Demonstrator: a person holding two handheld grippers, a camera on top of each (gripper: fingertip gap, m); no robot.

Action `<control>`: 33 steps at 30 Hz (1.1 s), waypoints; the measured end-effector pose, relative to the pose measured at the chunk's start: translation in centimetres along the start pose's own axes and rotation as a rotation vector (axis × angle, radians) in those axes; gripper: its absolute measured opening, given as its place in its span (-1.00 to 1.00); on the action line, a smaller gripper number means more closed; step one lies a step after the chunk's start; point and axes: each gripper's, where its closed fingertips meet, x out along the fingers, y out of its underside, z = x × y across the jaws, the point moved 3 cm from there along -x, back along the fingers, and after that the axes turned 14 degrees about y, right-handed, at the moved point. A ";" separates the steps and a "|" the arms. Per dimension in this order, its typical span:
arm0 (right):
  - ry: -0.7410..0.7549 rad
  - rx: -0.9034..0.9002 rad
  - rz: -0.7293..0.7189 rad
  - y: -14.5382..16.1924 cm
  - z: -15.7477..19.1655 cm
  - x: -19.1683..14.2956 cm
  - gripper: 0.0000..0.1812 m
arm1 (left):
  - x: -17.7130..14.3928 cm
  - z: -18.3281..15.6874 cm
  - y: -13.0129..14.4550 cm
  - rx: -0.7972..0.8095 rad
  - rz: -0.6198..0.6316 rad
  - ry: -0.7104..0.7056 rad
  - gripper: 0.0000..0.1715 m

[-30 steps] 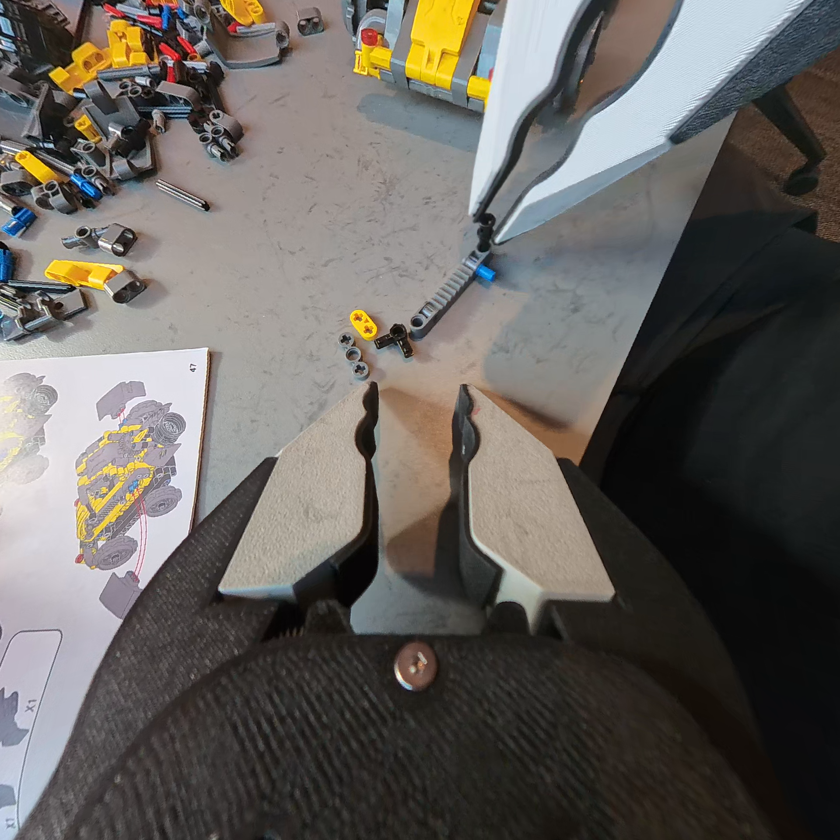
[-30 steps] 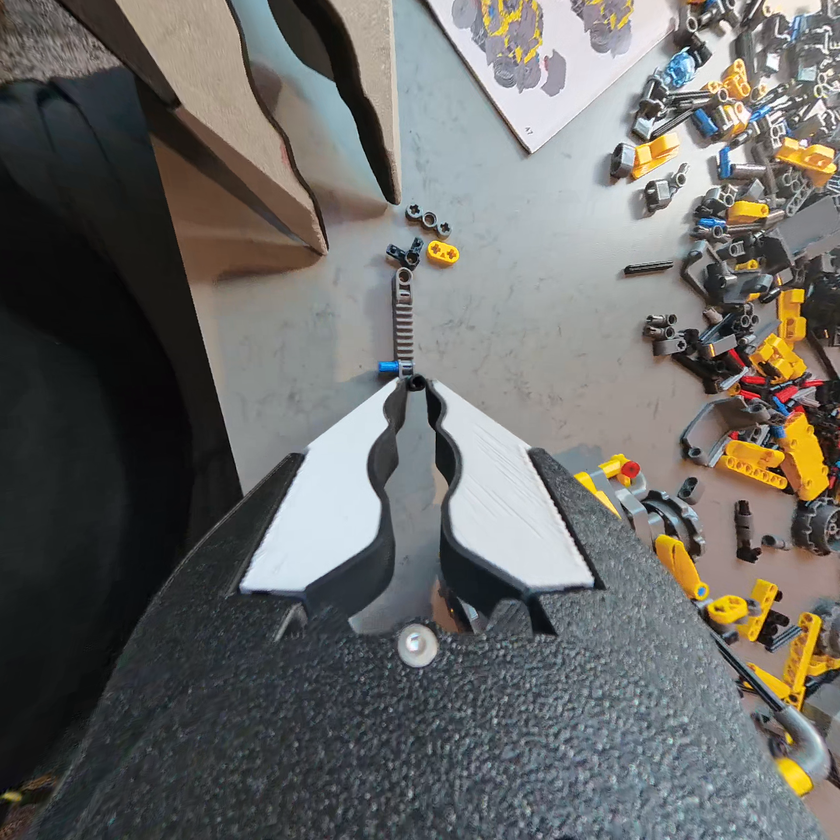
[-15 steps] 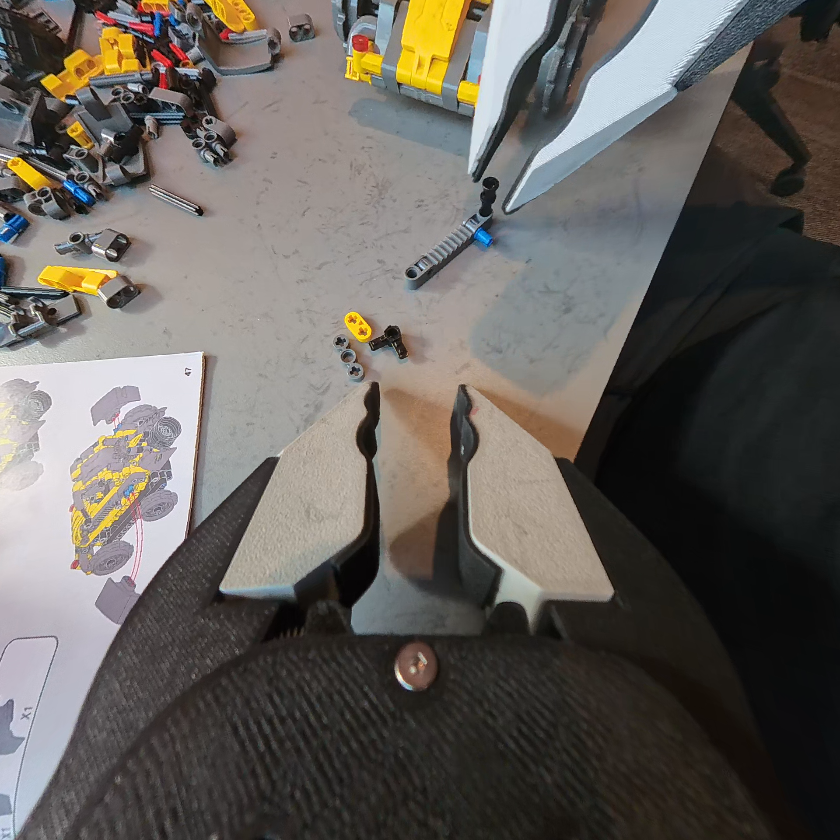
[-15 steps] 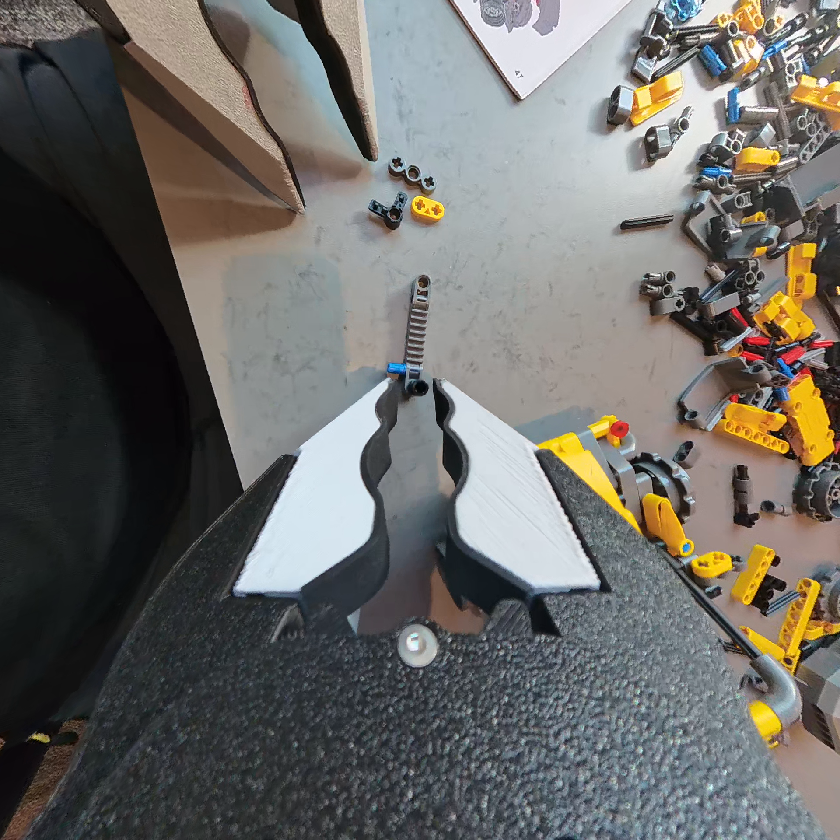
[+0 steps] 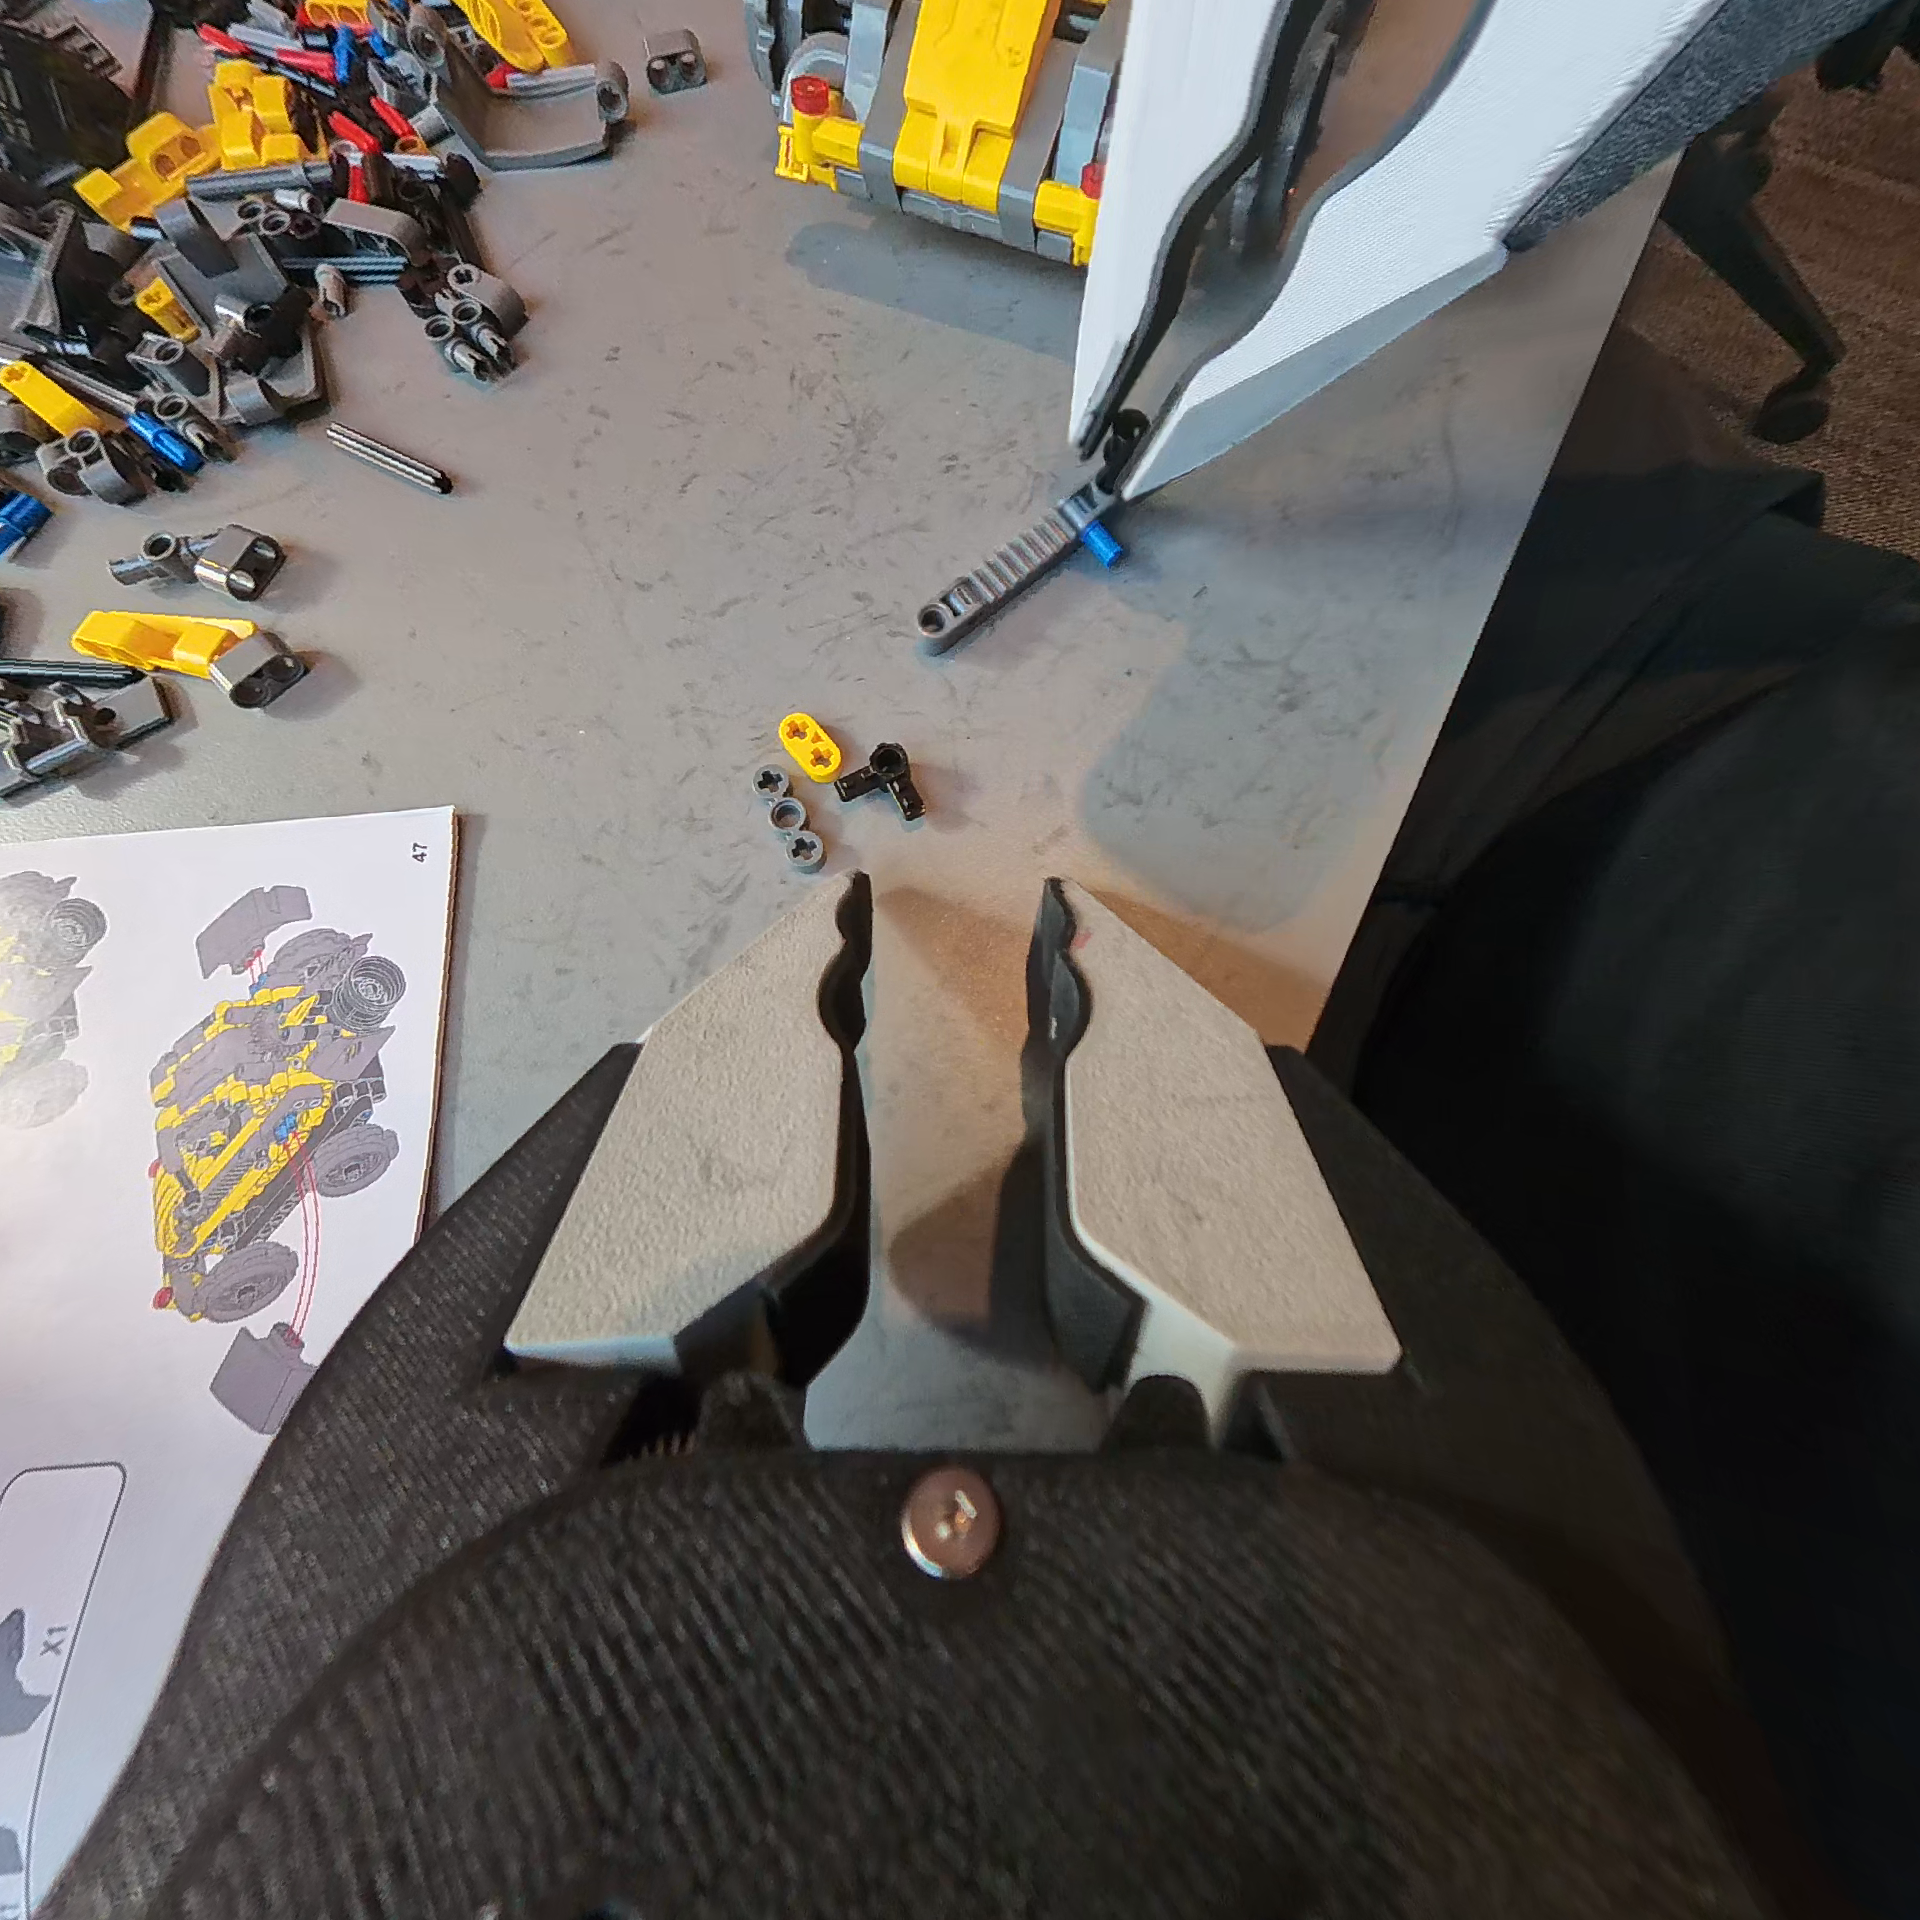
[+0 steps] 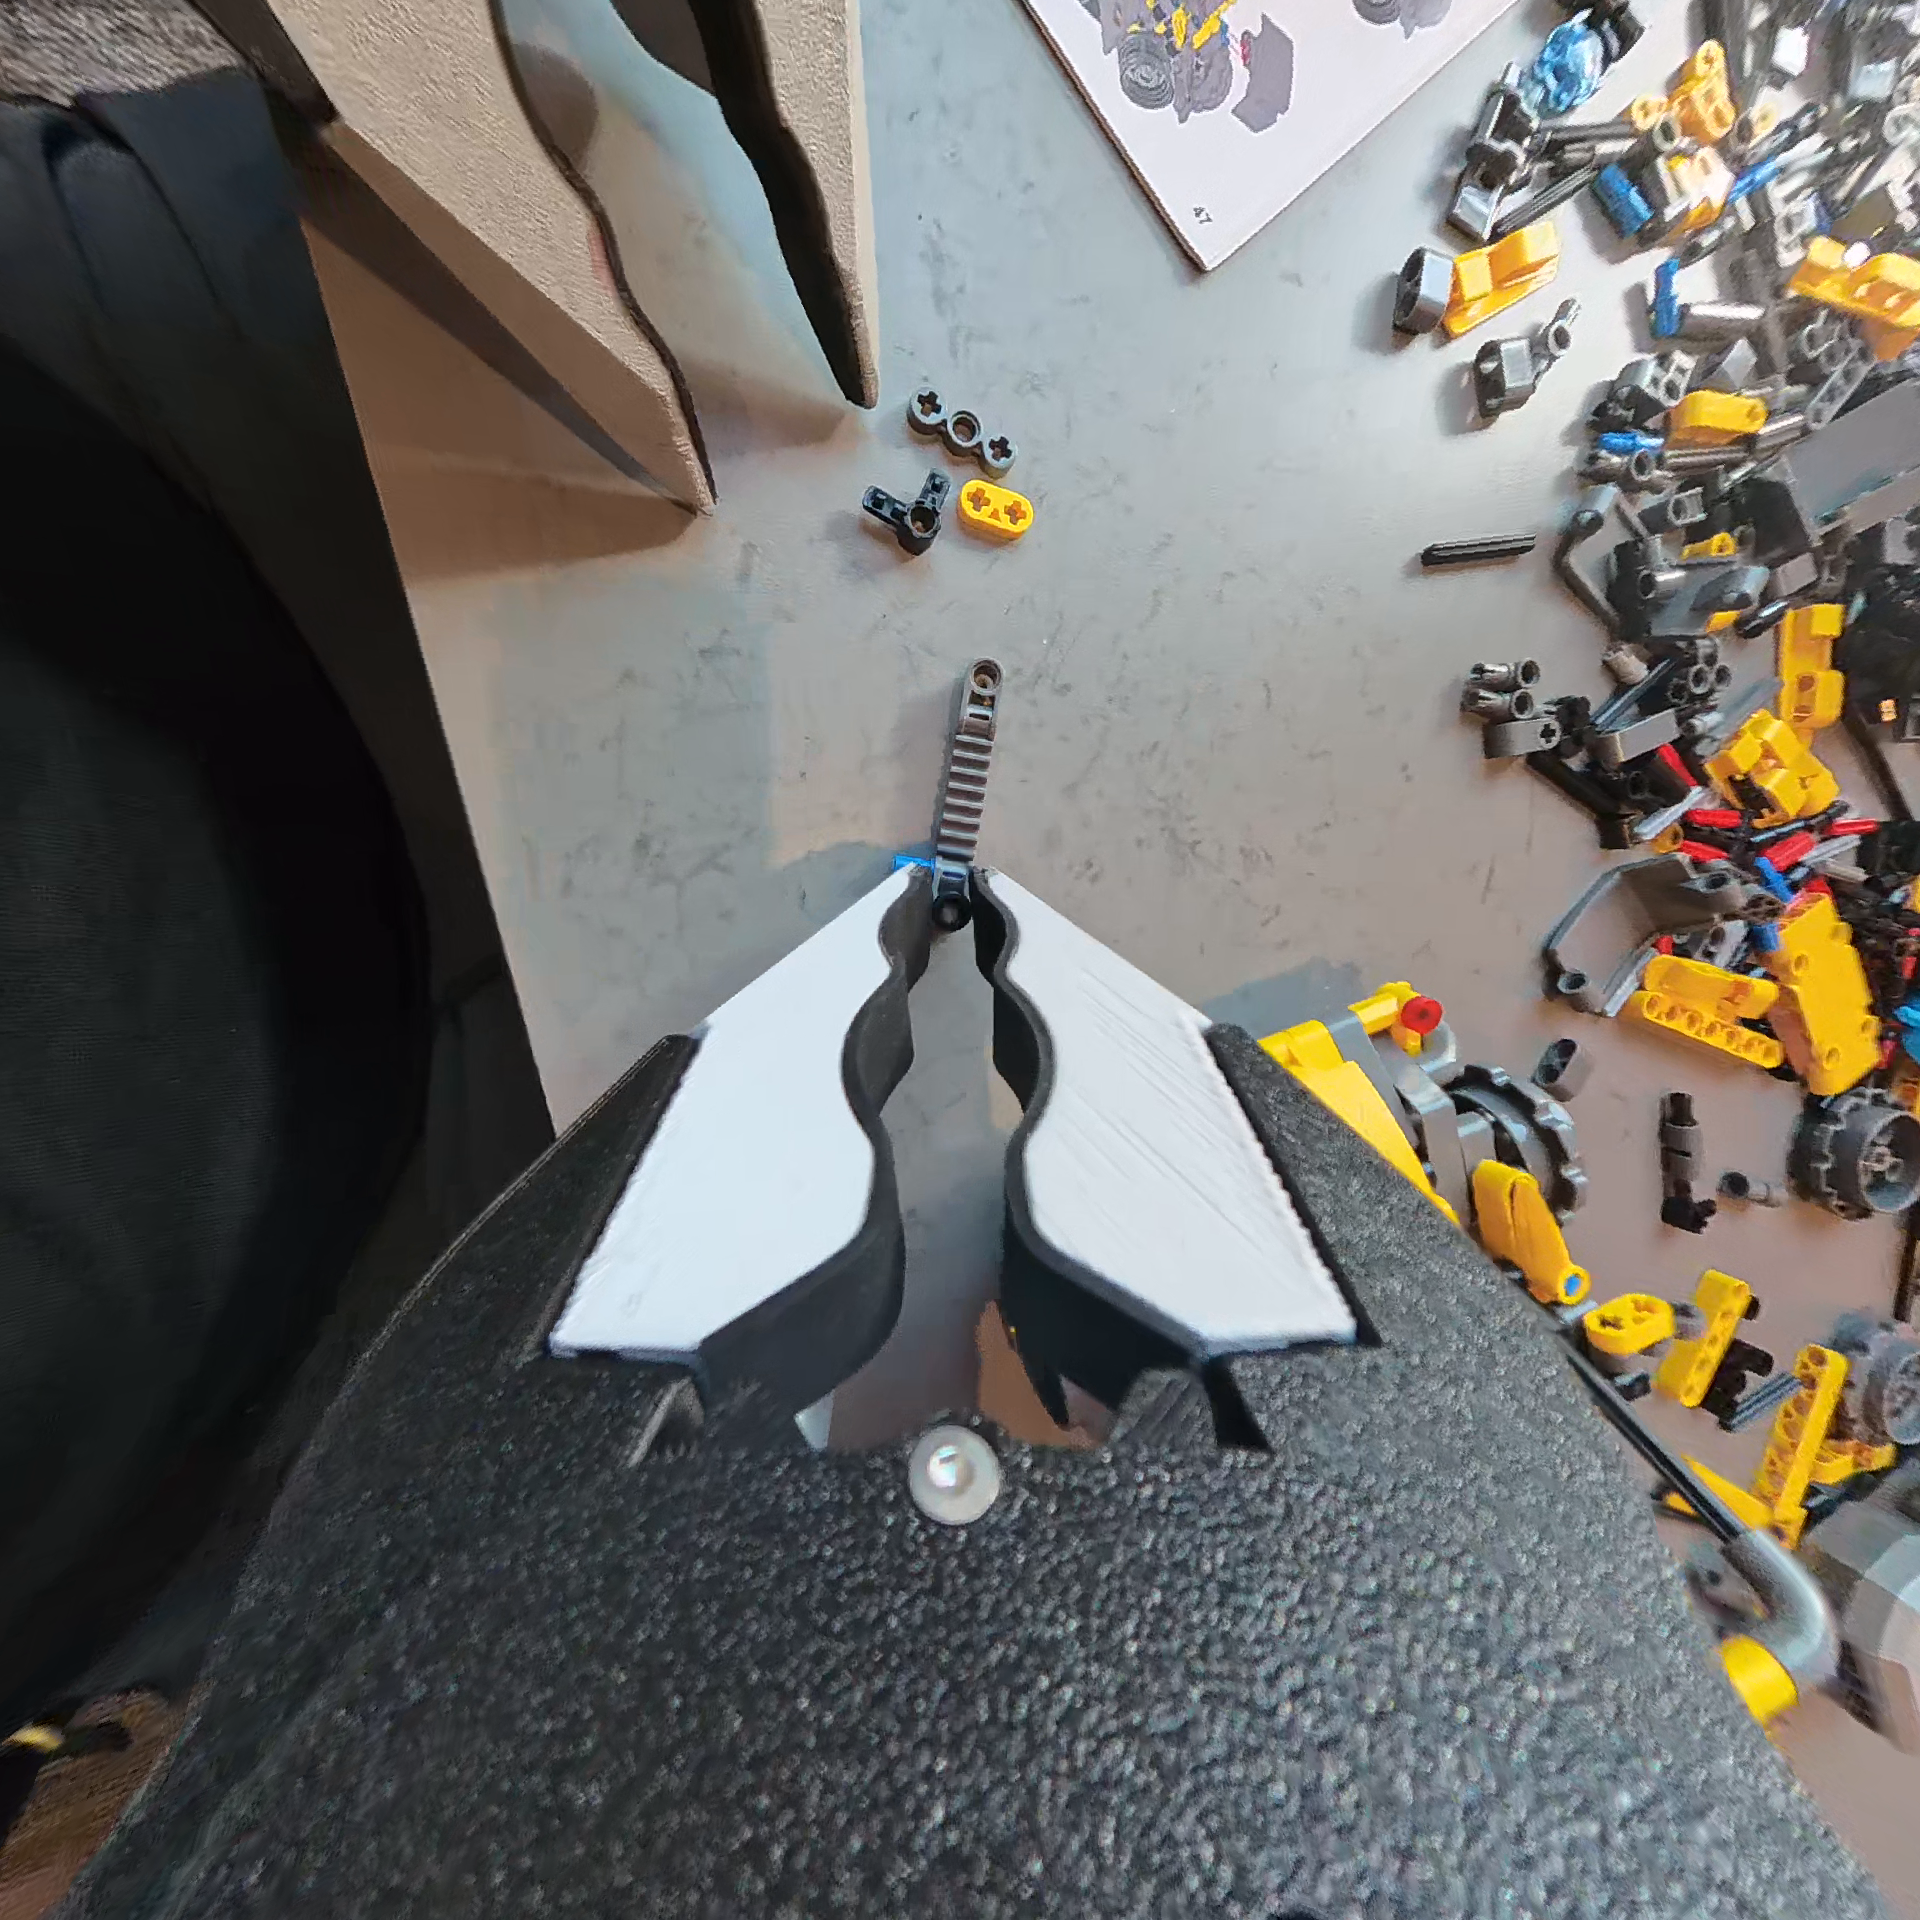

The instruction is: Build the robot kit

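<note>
Toothed gear rack (image 6: 964,777), dark grey, is lying on the grey tabletop (image 6: 1195,675) with its far end pointing toward 12 o'clock in the right wrist view, a blue pin (image 5: 1101,541) sticking out sideways at its near end. The right tongs (image 6: 951,902) are tilting down steeply from above, tips almost together and pinching the small black connector (image 6: 948,910) standing at that end of the rack. At 12 o'clock beyond the rack, three small pieces are sitting close together: a grey three-hole liftarm (image 6: 962,425), a yellow two-hole liftarm (image 6: 995,508) and a black angled connector (image 6: 908,509). The left tongs (image 5: 956,888) are hovering low just short of these, parted by a moderate gap and gripping nothing. An instruction booklet (image 5: 208,1039) is lying at 9 o'clock in the left wrist view, loose pieces (image 5: 208,260) are spreading at 11 o'clock, and a yellow-and-grey partly built model (image 5: 935,114) is standing at 12 o'clock.
</note>
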 end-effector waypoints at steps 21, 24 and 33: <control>0.481 -0.879 -0.122 -0.5 1.7 -0.4 -0.92 | 0.7 -0.1 -0.8 0.050 0.003 -0.080 -0.68; 0.448 -0.940 -0.123 -0.4 2.5 -0.2 -0.92 | 0.7 -0.1 -0.8 0.042 0.003 -0.076 -0.68; 0.357 -0.760 -0.191 -1.3 3.1 -1.5 -0.83 | 0.7 0.0 -0.8 0.032 0.000 -0.071 -0.67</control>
